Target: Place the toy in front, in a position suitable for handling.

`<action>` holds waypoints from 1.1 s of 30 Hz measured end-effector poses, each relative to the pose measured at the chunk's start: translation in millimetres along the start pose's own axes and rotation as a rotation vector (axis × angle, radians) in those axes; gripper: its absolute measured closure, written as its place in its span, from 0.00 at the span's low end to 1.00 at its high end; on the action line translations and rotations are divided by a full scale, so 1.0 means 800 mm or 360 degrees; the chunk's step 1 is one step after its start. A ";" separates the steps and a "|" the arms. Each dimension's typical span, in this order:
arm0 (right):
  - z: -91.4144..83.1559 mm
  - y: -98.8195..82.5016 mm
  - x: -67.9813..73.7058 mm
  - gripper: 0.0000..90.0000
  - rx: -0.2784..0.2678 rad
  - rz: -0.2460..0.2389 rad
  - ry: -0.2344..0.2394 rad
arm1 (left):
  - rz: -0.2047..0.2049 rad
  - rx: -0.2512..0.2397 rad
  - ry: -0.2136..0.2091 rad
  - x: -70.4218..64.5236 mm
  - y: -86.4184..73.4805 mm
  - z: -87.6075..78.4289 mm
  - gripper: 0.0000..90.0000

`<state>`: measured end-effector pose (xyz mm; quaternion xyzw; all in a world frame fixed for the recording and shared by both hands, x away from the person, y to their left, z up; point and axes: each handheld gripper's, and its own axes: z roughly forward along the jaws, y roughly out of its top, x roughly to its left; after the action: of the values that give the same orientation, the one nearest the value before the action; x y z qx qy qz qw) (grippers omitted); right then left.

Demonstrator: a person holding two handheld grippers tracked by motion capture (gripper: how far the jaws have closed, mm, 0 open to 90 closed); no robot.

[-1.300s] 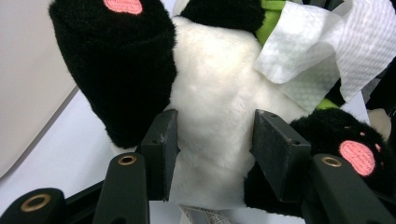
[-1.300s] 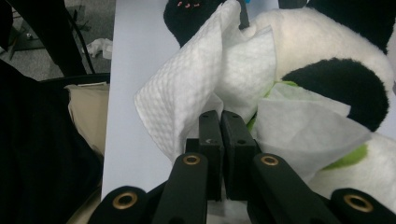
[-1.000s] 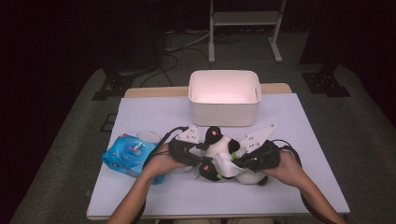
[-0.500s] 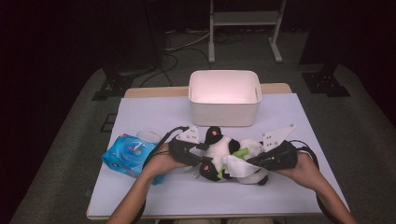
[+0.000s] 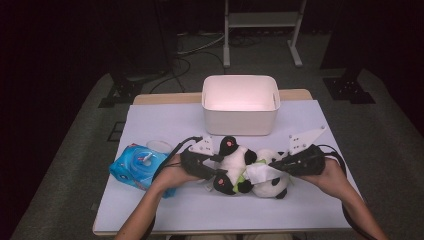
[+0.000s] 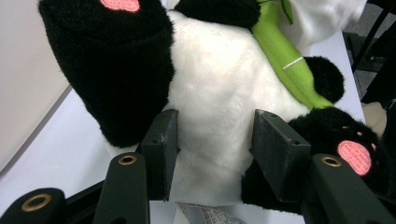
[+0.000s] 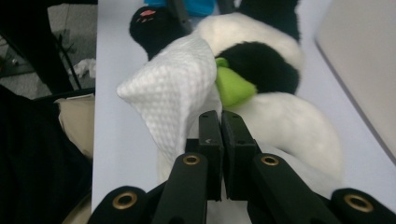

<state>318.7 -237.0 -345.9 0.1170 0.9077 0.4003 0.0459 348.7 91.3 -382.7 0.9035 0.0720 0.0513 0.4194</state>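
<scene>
Gripping plush panda at white belly: left gripper, pads pressed into fur either side, between black leg with pink paw pad and second pink-soled foot. Panda lying on its back mid-table on white cover, just in front of white bin. Right gripper jaws clamped together, pinching white textured wipe; wipe draped over panda near green bamboo piece. Blue wipes pack at table's left, beside left hand.
</scene>
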 end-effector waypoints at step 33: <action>0.024 0.007 0.001 0.96 -0.0004 -0.0009 0.0137 | -0.0028 -0.0045 0.0054 -0.003 0.015 -0.024 0.37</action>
<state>322.4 -219.2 -354.4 0.0969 0.9088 0.4058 0.0082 344.5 97.5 -361.5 0.8957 0.0863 0.0639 0.4314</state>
